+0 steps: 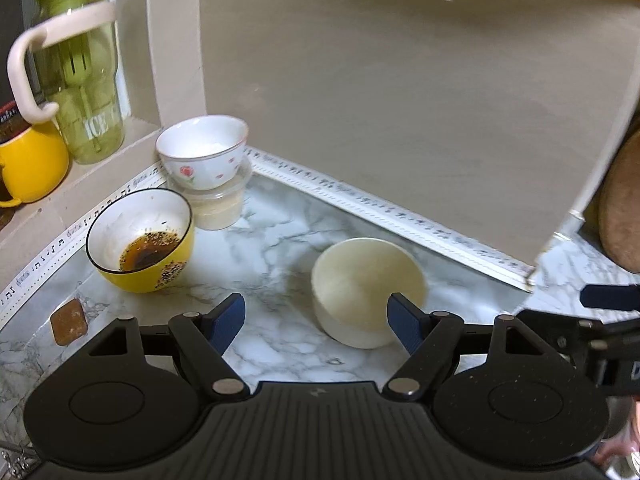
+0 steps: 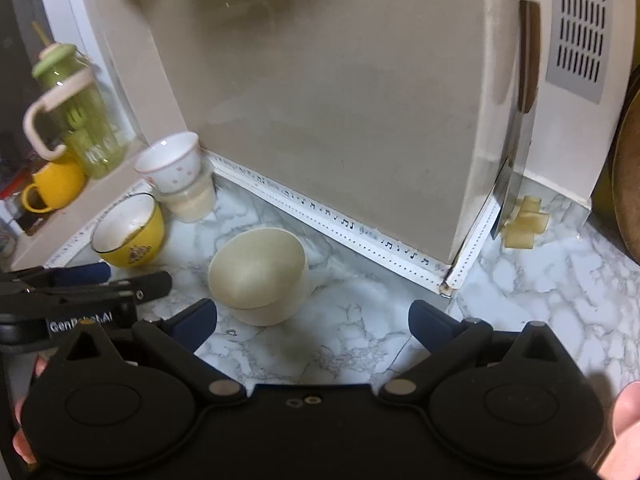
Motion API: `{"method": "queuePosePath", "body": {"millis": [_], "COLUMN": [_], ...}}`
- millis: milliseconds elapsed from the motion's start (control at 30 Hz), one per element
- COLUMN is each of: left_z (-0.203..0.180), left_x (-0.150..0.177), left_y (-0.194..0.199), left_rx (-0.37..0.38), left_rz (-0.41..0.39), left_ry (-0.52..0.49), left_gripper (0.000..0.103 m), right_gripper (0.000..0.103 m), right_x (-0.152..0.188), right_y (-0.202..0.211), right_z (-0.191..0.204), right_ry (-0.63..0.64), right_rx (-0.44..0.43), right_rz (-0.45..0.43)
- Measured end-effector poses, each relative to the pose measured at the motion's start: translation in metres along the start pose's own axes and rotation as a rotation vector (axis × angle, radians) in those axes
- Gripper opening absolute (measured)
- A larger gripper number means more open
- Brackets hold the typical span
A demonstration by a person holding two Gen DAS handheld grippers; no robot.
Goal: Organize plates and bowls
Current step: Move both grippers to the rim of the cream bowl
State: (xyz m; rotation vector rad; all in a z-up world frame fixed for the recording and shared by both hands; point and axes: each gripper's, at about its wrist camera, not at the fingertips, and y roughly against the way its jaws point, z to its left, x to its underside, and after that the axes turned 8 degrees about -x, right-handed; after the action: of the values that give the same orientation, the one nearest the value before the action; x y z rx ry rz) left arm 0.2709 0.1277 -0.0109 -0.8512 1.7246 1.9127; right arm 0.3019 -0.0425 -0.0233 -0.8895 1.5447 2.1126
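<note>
A cream bowl (image 1: 368, 288) (image 2: 260, 276) sits tilted on the marble counter (image 1: 276, 248). My left gripper (image 1: 316, 316) is open; its right fingertip (image 1: 402, 320) overlaps the bowl's near rim, and the left one hangs over bare counter. My right gripper (image 2: 314, 316) stands wide open just short of the bowl, with nothing between its fingers. A yellow bowl (image 1: 140, 240) (image 2: 128, 236) with dark sauce dregs stands at the left. Behind it a white flowered bowl (image 1: 202, 152) (image 2: 170, 162) rests on a clear plastic tub (image 1: 218, 208) (image 2: 192, 200).
A beige appliance (image 2: 340, 100) walls off the back. A cleaver (image 2: 516, 160) leans at its right corner beside a cream plastic piece (image 2: 526, 220). On the left ledge stand a green bottle (image 1: 80, 72) and a yellow mug (image 1: 32, 164). A wooden board (image 2: 628, 168) is far right.
</note>
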Motion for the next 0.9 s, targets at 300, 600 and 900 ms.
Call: {"method": "queuePosePath", "body": {"millis": [300, 600, 900], "left_z": [0.009, 0.005, 0.002], "left_x": [-0.009, -0.012, -0.016], "left_y": [-0.058, -0.099, -0.121], "left_rx": [-0.01, -0.022, -0.01], "left_rz": [0.085, 0.132, 0.18], "left_ry": [-0.022, -0.021, 0.012], "left_gripper": [0.078, 0.077, 0.074], "right_gripper": [0.099, 0.082, 0.071], "right_x": [-0.013, -0.02, -0.023], "right_y": [-0.051, -0.097, -0.122], "right_z": [0.006, 0.003, -0.009], "right_ry": [0.024, 0.023, -0.001], "right_rx": [0.042, 0.066, 0.067], "right_rz": [0.068, 0.14, 0.184]}}
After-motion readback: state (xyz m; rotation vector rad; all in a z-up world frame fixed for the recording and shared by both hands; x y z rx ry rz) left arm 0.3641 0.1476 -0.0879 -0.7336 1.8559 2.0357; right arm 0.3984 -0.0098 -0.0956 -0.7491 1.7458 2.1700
